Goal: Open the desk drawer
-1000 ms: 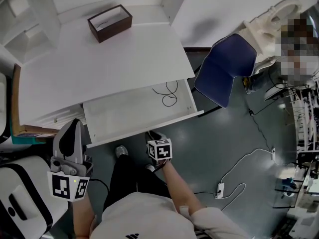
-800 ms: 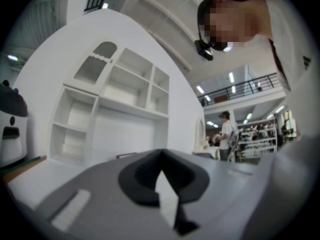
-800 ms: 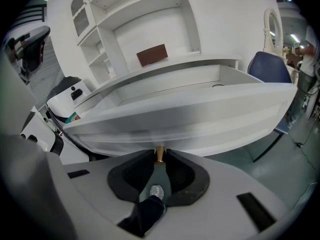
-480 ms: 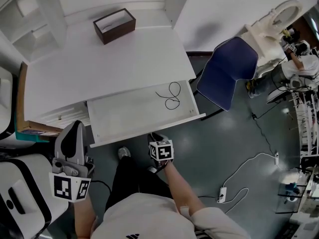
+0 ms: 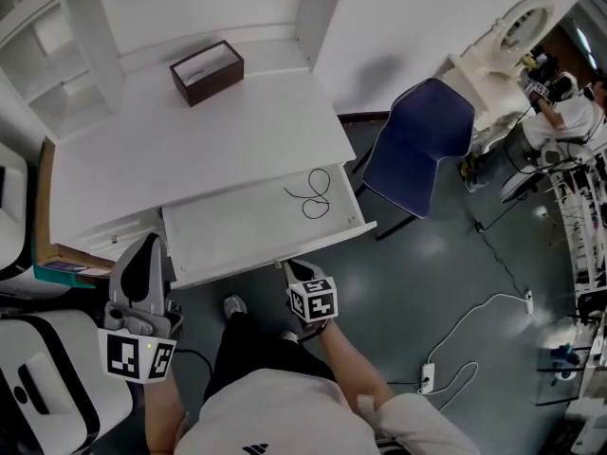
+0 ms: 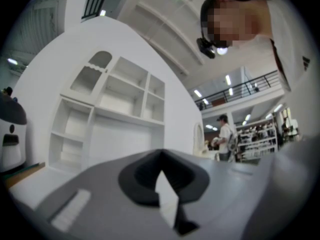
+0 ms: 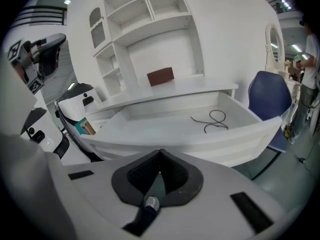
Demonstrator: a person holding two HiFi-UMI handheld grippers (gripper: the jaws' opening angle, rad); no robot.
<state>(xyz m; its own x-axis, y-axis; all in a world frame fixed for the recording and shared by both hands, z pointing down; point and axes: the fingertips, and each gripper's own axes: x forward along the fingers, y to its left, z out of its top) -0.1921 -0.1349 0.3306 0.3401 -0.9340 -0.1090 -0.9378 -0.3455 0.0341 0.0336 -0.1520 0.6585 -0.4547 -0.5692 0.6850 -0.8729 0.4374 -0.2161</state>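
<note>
Clenched together on nothing, the jaws of the right gripper (image 7: 160,153) point down at a slant toward the front panel of the drawer (image 7: 200,134), which lies a little beyond their tips. From the head view the right gripper (image 5: 288,267) sits just in front of the drawer's front edge, near its middle. The left gripper (image 6: 161,152) also has its jaws pressed shut and empty, and it points roughly level past white shelves (image 6: 115,109). In the head view the left gripper (image 5: 144,243) hangs off the drawer's left corner, apart from it.

The drawer (image 5: 228,230) stands pulled well out from under the white desk (image 5: 190,140). Inside it, toward the right end, lies a looped black cord (image 5: 311,197). A brown box (image 5: 207,72) rests on the desk near the back wall. A blue chair (image 5: 417,145) stands to the right of the desk, and a white cable (image 5: 465,316) trails over the grey floor (image 5: 446,254)
</note>
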